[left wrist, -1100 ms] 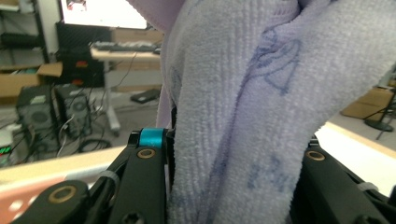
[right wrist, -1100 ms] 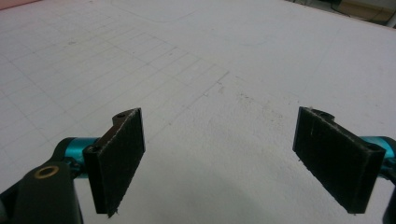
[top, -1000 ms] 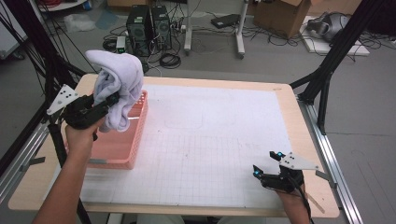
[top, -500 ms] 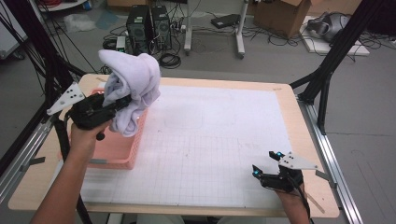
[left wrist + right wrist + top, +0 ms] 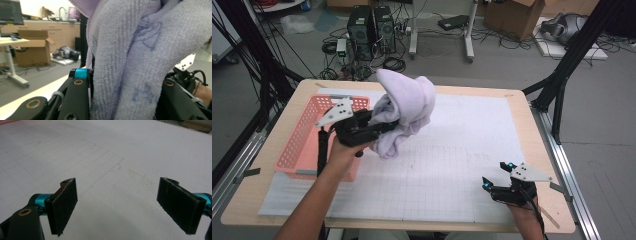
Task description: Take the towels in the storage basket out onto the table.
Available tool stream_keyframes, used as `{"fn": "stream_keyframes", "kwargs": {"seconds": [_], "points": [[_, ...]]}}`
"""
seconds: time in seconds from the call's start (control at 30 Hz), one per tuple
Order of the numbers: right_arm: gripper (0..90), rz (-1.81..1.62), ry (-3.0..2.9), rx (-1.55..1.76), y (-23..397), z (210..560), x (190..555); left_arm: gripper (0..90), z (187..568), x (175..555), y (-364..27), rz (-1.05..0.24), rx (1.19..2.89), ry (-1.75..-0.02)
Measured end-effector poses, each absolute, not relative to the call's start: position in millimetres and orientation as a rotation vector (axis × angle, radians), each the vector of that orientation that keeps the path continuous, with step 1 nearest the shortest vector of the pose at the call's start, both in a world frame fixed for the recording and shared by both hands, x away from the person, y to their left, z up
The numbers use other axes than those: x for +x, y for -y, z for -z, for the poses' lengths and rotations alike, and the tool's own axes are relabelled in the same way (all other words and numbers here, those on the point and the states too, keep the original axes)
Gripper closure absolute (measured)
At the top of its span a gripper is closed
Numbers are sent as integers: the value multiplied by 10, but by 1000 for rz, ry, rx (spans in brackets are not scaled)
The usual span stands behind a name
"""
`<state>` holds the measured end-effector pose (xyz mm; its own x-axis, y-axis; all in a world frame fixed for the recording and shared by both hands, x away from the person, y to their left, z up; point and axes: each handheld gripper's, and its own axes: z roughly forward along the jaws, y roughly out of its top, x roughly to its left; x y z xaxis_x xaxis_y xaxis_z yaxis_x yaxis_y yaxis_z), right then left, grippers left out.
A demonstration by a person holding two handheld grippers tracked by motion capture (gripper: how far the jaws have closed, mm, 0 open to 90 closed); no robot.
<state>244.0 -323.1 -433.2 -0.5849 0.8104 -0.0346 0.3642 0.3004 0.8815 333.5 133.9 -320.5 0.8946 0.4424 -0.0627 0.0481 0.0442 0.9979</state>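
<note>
High view: left tongs (image 5: 379, 127) clamp the lavender towel (image 5: 407, 107) beside the pink basket (image 5: 299, 145); right tongs (image 5: 498, 176) gape, holding nothing.

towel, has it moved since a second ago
Yes. The towel, held in the left tool, has moved right, from above the pink basket out over the white mat.

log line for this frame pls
left gripper: shut on lavender towel, held above mat | right gripper: open, empty | pink basket: table's left

Wooden table (image 5: 272, 210) with white grid mat (image 5: 452, 165), pink basket (image 5: 299, 145) at left.
</note>
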Motion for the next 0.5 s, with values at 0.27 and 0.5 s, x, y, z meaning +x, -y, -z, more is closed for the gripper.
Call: {"fn": "stream_keyframes", "kwargs": {"seconds": [0.27, 0.5], "points": [[155, -1229, -2092, 1043, 3252, 4336, 2439, 629, 3503, 3439, -857, -277, 1596, -425], [155, -1228, -2092, 1053, 3280, 4341, 2440, 623, 3860, 3591, -467, -224, 1668, -479]]}}
